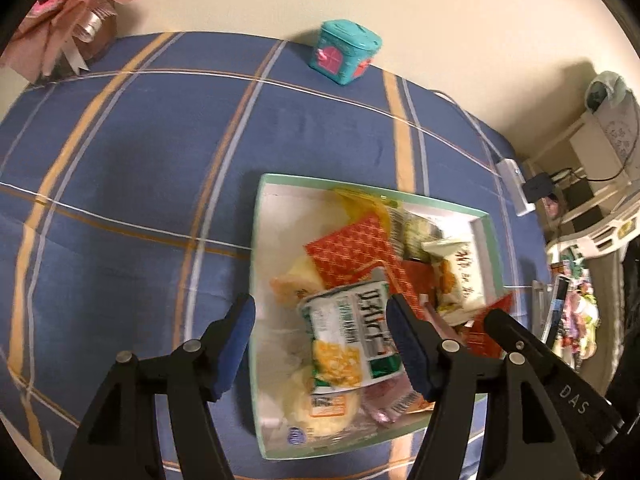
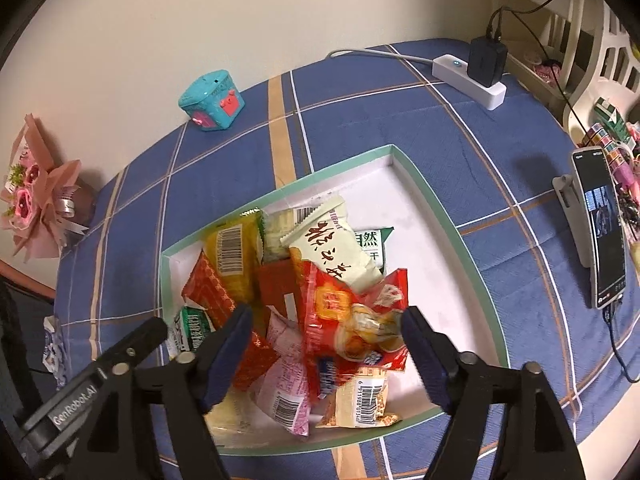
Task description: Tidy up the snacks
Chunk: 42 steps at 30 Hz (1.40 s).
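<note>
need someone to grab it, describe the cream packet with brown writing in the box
Find the green-rimmed box on the blue checked cloth. The cream packet lies on top of the pile, toward the back. Its neighbours are red or yellow; only it bears big brown brush characters.

Snack packets (image 2: pixel 320 300) crowd the box (image 2: pixel 452 240); its right side lies bare. Open tablecloth (image 1: pixel 120 160) fills the left wrist frame's left half.

Plaid table (image 2: pixel 500 152) — snack box (image 2: pixel 448 216), tin (image 2: pixel 212 100), phone (image 2: pixel 604 228)
</note>
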### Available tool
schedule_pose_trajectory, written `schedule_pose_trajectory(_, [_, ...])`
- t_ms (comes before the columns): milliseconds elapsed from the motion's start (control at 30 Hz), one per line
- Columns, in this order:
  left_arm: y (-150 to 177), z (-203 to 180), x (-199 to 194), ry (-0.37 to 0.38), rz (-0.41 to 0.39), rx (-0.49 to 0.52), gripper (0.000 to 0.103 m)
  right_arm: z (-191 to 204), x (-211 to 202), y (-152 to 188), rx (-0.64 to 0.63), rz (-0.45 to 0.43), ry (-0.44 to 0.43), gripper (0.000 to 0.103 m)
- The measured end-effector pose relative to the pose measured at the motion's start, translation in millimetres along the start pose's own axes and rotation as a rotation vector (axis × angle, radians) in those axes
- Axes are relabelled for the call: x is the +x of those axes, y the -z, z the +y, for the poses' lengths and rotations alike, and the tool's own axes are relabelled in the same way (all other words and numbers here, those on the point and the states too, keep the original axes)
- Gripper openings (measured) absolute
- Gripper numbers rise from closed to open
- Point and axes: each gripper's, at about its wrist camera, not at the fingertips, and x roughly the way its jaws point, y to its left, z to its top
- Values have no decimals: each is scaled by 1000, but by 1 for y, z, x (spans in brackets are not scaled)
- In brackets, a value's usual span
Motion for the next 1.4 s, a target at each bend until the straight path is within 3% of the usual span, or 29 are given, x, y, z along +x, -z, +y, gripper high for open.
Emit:
schedule_pose_trajectory(67, [-1,3,-2,-59,-12,8,77,2,1,1,-11,3,15,83])
schedule_pose_trajectory(200, [-2,10,-5,-140,-28,10,78,6,3,2,-39,1,38,85])
schedule_pose_trajectory(267, [-2,15,-6,-180,-35,12,79,9,4,4,-49,1,38,91])
schedule_pose_trajectory(400, [-2,23,-6,-243,-39,15,79,16,4,6,-80,-7,50,91])
schedule_pose_trajectory(433, [-2,24,-6,-250,-39,13,80,18,4,7,-88,-10,53,92])
schedule_pose_trajectory(533, [-2,29,-7,-266,-46,4,97,23,4,9,-106,-19,55,103])
schedule_pose_trajectory(667, [-2,32,-10,-290,-67,5,101,28,3,10,-129,-26,57,103])
schedule_pose_trajectory(1000, [0,35,-18,-330,-103,11,102,32,0,14,-146,-37,72,103])
schedule_pose_trajectory(1400, [14,55,-40,-353,-134,-61,102,38,-6,29,-180,-50,83,103])
